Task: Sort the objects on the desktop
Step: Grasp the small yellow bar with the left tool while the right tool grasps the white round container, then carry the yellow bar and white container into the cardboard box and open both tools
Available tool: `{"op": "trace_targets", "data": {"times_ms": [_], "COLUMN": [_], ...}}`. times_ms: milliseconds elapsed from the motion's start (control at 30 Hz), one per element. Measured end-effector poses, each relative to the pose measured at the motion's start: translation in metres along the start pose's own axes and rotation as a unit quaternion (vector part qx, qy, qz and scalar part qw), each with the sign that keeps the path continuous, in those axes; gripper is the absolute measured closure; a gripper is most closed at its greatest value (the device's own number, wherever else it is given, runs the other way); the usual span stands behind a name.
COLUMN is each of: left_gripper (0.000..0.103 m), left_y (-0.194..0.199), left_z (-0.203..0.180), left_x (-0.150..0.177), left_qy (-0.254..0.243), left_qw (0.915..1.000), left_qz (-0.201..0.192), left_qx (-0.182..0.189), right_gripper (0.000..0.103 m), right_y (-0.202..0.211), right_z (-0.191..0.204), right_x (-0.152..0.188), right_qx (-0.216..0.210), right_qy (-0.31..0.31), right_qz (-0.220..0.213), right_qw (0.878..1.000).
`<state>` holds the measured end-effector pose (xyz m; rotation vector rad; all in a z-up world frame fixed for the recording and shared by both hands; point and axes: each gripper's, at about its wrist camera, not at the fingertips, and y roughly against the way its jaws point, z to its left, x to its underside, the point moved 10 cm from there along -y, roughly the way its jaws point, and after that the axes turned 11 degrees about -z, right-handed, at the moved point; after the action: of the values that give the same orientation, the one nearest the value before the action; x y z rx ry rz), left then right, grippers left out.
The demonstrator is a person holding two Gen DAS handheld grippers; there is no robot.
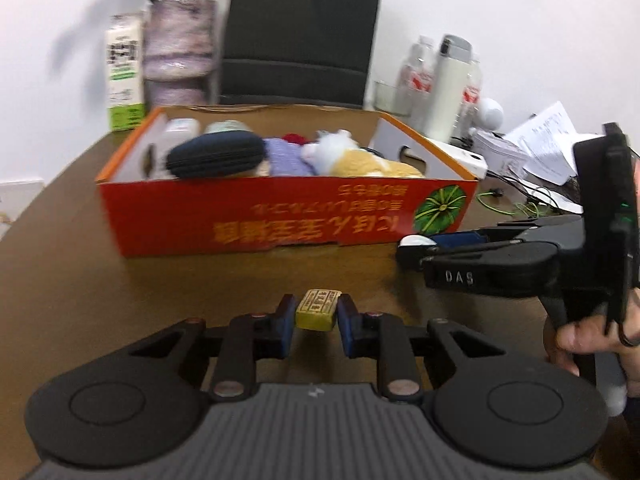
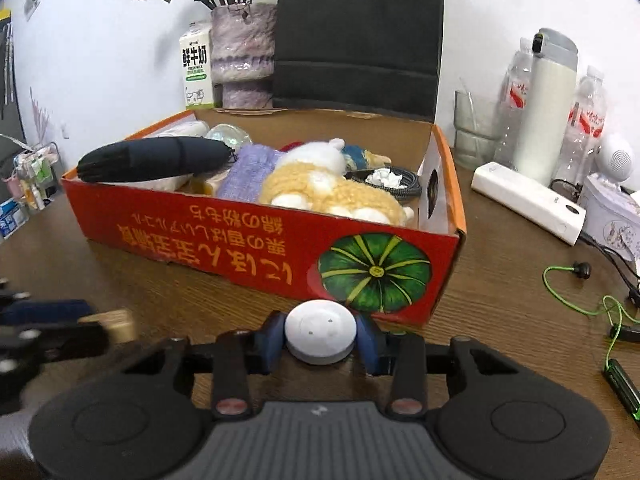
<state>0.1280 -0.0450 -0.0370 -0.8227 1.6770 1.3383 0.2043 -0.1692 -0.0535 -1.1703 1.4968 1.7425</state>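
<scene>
My left gripper (image 1: 317, 316) is shut on a small yellow block (image 1: 318, 314) with printed writing, its blue pads pressing both sides, just above the wooden table (image 1: 200, 292). My right gripper (image 2: 320, 338) is shut on a round white disc (image 2: 320, 336) close to the front wall of the red cardboard box (image 2: 240, 248). The box holds a dark pouch (image 2: 152, 158), a purple knitted item (image 2: 248, 172), a yellow and white plush toy (image 2: 320, 188) and a coiled cable (image 2: 396, 184). In the left wrist view the right gripper (image 1: 416, 250) shows at the right, with a hand (image 1: 580, 336) on it.
Behind the box stand a milk carton (image 2: 196, 66), a vase of flowers (image 2: 244, 56) and a dark chair back (image 2: 356, 36). To the right are a glass (image 2: 476, 128), bottles (image 2: 588, 116), a white flask (image 2: 548, 96), a white power bank (image 2: 528, 200), papers (image 1: 548, 140) and green cables (image 2: 580, 300).
</scene>
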Motion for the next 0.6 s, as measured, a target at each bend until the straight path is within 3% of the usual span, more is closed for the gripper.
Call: {"op": "trace_targets", "data": {"times_ms": [133, 433, 600], "left_gripper": [0.080, 0.080, 0.080], "left_y": [0.031, 0.103, 0.125], "left_z": [0.004, -0.017, -0.028], "left_x": [0.000, 0.004, 0.029], "left_qy": [0.001, -0.011, -0.011], "left_qw": [0.9997, 0.9980, 0.9988], "left_qz": [-0.019, -0.063, -0.049], "left_qx": [-0.012, -0.004, 0.002], "right_gripper": [0.065, 0.065, 0.065], "right_y": [0.021, 0.141, 0.188], "right_z": [0.006, 0.050, 0.058], "right_x": [0.004, 0.017, 0.050], "right_qx": [0.009, -0.024, -0.015], "right_qy": [-0.011, -0.057, -0.074], "right_qz": [-0.002, -0.080, -0.086], "right_qw": [1.000, 0.995, 0.993]}}
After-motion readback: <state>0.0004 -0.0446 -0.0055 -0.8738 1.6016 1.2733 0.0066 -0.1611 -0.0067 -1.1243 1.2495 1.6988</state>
